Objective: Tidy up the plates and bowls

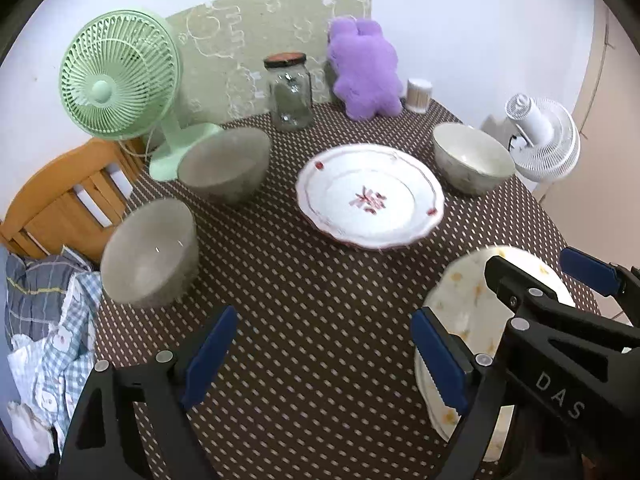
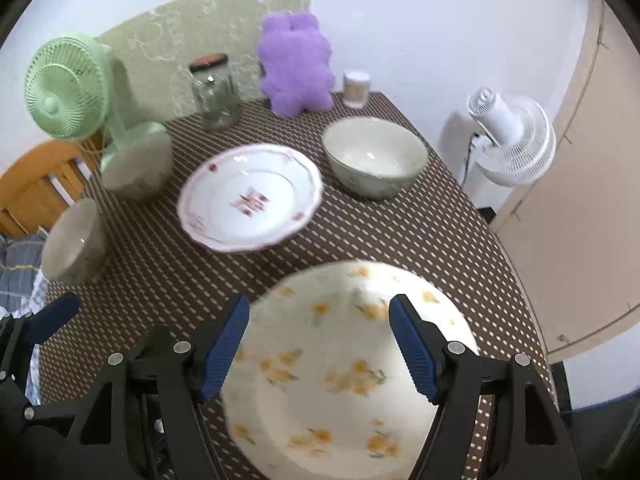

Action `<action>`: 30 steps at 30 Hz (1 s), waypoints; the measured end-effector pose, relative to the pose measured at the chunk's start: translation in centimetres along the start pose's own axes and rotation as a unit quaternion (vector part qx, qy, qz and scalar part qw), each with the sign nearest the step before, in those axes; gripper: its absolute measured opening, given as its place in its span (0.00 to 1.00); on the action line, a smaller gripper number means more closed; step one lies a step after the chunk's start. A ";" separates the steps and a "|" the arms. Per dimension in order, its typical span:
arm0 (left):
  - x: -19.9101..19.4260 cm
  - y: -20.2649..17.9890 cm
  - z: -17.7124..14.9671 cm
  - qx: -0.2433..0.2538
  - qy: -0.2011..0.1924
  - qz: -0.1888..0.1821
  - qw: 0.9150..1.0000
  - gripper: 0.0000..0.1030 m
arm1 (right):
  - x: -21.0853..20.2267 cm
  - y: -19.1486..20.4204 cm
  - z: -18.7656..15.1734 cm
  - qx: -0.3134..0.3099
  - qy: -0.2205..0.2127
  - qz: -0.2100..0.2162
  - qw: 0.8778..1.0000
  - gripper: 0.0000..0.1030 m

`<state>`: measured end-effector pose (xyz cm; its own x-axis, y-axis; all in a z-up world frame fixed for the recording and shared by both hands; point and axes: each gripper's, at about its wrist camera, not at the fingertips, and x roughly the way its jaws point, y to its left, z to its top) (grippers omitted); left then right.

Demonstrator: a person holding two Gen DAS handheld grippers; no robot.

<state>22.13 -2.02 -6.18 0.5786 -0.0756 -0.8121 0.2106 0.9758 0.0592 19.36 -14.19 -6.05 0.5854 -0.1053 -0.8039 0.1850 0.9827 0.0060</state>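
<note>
A white plate with red flowers (image 1: 370, 196) (image 2: 250, 196) lies in the middle of the dotted brown table. A cream plate with yellow flowers (image 2: 344, 368) (image 1: 460, 312) lies at the near right. My right gripper (image 2: 320, 348) (image 1: 524, 276) is open and hovers over it, jaws wide. Two grey bowls (image 1: 224, 164) (image 1: 150, 252) stand at the left, and a cream bowl (image 1: 472, 158) (image 2: 374, 156) stands at the right. My left gripper (image 1: 324, 356) is open and empty above bare tablecloth.
A green fan (image 1: 116, 80), a glass jar (image 1: 290, 92), a purple plush toy (image 1: 364, 68) and a toothpick holder (image 1: 419, 95) stand along the back. A white fan (image 1: 540, 136) stands off the table's right edge. A wooden chair (image 1: 60, 200) with clothes (image 1: 48, 340) is at the left.
</note>
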 end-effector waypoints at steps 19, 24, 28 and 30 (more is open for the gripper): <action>7.0 0.8 6.4 -0.038 -0.002 0.029 0.999 0.85 | 7.6 0.6 7.5 0.005 0.011 0.037 0.999 0.73; 10.2 0.5 7.2 -0.055 0.018 0.040 0.998 0.80 | 10.8 0.9 8.5 0.005 0.027 0.034 0.999 0.73; 11.8 0.1 7.3 -0.057 0.026 0.048 0.997 0.78 | 13.0 0.4 8.8 0.017 0.044 0.040 0.998 0.73; 12.5 0.0 7.3 -0.056 0.033 0.052 0.997 0.74 | 13.8 0.1 8.6 0.024 0.053 0.045 0.997 0.73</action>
<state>35.13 -4.51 -12.13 0.5385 0.0367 -0.8418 0.0610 0.9947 0.0824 34.26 -16.86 -11.98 0.5145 0.0026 -0.8575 0.1752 0.9786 0.1081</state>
